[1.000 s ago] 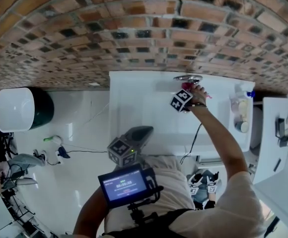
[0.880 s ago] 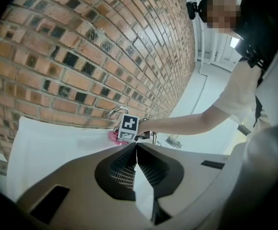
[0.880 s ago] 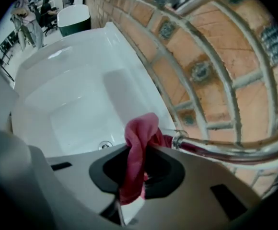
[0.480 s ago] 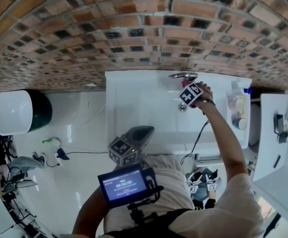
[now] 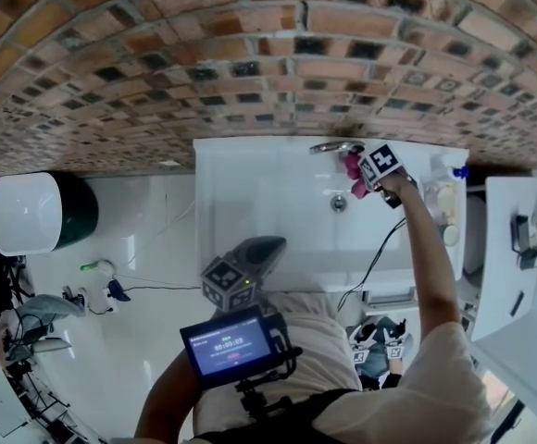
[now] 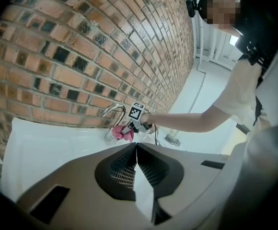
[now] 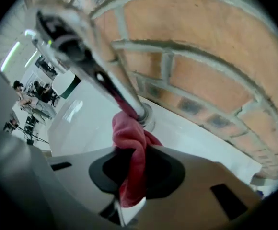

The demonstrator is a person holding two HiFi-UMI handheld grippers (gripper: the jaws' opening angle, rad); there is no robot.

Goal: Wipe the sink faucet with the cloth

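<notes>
A chrome faucet [image 5: 335, 146] stands at the back of the white sink [image 5: 268, 192], against the brick wall. My right gripper [image 5: 366, 176] is shut on a pink cloth [image 5: 353, 166] and presses it to the faucet's base. In the right gripper view the cloth [image 7: 132, 150] is bunched between the jaws and touches the lower stem of the faucet [image 7: 103, 75]. My left gripper [image 5: 255, 259] hangs shut near the sink's front edge, holding nothing. From the left gripper view I see the faucet [image 6: 111, 115], the cloth [image 6: 123, 133] and the right gripper [image 6: 129, 127] far ahead.
Bottles and a cup [image 5: 446, 206] stand on the sink's right ledge. A white bin with a dark lid [image 5: 32, 206] sits on the floor at the left. A cable [image 5: 372, 248] hangs from the right arm over the basin. A drain [image 5: 339, 203] lies near the faucet.
My right gripper with the cloth has moved from in front of the faucet to its right side, down by the base. The left gripper has stayed put.
</notes>
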